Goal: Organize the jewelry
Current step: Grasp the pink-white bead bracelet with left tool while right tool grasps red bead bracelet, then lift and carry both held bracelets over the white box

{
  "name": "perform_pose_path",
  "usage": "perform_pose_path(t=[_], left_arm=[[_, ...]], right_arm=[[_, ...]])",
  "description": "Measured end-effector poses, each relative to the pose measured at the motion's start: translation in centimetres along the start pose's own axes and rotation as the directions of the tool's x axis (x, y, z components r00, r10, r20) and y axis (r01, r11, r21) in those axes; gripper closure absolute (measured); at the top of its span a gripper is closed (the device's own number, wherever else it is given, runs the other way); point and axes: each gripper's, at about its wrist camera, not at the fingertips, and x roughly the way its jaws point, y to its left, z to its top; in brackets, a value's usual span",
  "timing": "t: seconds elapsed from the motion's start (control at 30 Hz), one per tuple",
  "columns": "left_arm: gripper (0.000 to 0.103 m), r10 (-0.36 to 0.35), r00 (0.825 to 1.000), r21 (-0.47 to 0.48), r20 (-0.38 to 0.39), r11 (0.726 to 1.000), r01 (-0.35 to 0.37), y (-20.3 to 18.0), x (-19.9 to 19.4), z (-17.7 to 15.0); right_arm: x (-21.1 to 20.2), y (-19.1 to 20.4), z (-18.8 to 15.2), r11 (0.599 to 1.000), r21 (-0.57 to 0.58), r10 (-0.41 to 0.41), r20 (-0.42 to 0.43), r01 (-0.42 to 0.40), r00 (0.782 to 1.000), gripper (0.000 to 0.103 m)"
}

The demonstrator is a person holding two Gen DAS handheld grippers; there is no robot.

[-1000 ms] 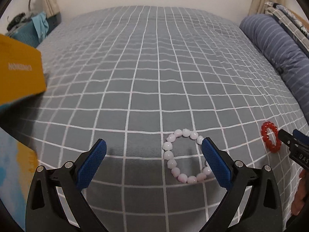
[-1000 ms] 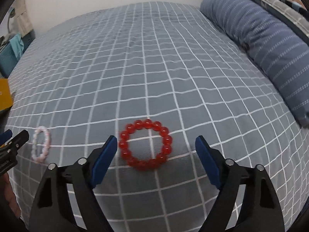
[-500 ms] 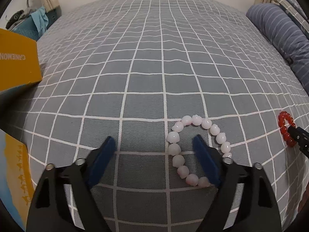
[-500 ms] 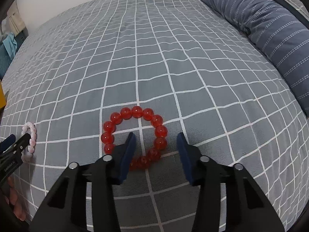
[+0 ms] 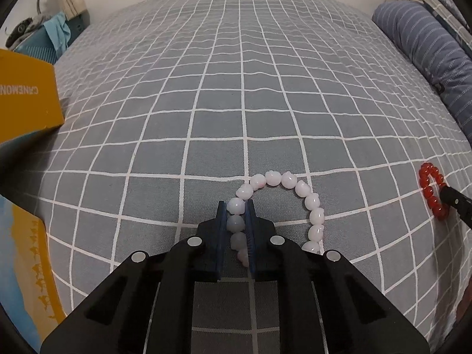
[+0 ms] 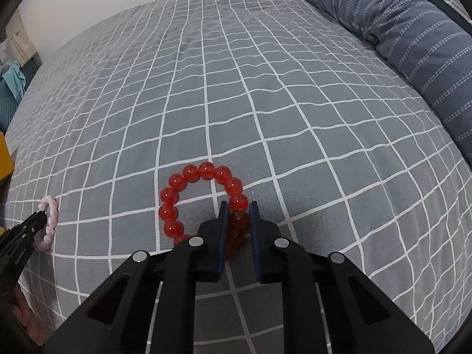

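A pale pink bead bracelet (image 5: pixel 314 202) lies on the grey checked bedspread (image 5: pixel 236 88). My left gripper (image 5: pixel 236 206) points steeply down at it, its jaws closing, the blue pads pressed on the beads of its left side. To the right lies a red bead bracelet (image 5: pixel 427 190), with the tip of my right gripper (image 5: pixel 447 193) on it. In the right wrist view the red bracelet (image 6: pixel 177 181) has its right side pinched between the closing jaws of the right gripper (image 6: pixel 238 208). The pink bracelet (image 6: pixel 50 221) and the left gripper (image 6: pixel 38 218) show at far left.
A yellow cardboard box (image 5: pixel 26 103) stands at the bed's left edge, with a yellow and blue printed sheet (image 5: pixel 26 265) nearer me. A blue striped pillow (image 6: pixel 413 44) lies along the right side. Blue items (image 5: pixel 53 38) sit beyond the bed's far left corner.
Both grippers went from wide open to shut. The left closed on the pink bracelet's left side, the right on the red bracelet's right side. Both came slightly closer to the bed.
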Motion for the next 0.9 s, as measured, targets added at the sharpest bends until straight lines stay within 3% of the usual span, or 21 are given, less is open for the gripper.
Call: perform_pose_path(t=[0.37,0.9], left_arm=[[0.091,-0.040,0.999,-0.012,0.032,0.999,0.041,0.3,-2.0,0.2],[0.092,-0.099,0.990,-0.005,0.103,0.995,0.100,0.3,-7.6,-0.2]], right_arm=[[-1.7,0.2,-0.3,0.999,-0.002,0.038,0.048,-0.038,0.998,0.090],[-7.2,2.2,-1.0,0.997,-0.053,0.061,0.150,-0.053,0.987,0.090]])
